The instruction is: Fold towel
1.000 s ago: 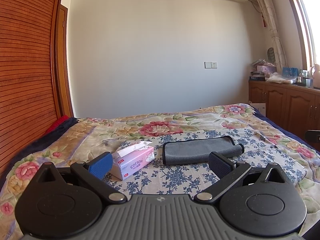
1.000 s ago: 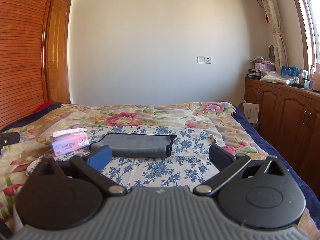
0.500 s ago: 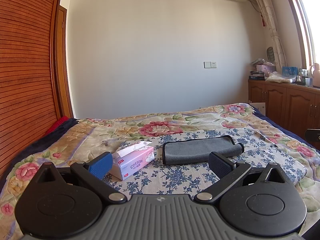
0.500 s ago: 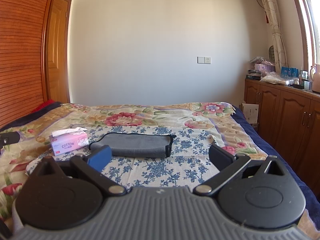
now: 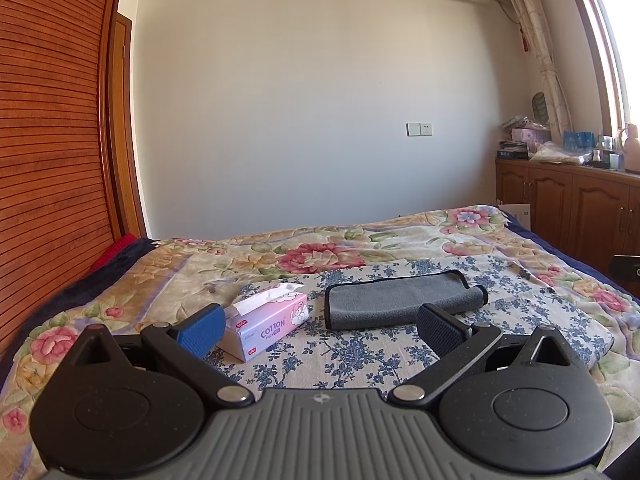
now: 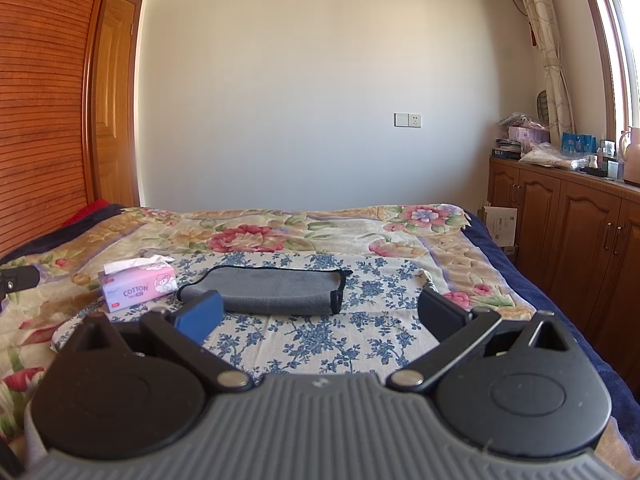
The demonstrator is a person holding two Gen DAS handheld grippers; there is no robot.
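Note:
A grey towel (image 5: 400, 298) with a black hem lies folded on a blue-flowered cloth (image 5: 360, 356) on the bed. It also shows in the right wrist view (image 6: 276, 290). My left gripper (image 5: 320, 332) is open and empty, held above the bed short of the towel. My right gripper (image 6: 320, 316) is open and empty, also short of the towel. The towel touches neither gripper.
A pink tissue box (image 5: 266, 322) stands left of the towel, also in the right wrist view (image 6: 138, 286). A flowered bedspread (image 5: 320, 248) covers the bed. Wooden cabinets (image 6: 580, 236) with clutter on top line the right wall. A wooden slatted wall (image 5: 48, 160) is at left.
Both views have shifted very slightly; the towel, the tissue box and the open jaws are unchanged.

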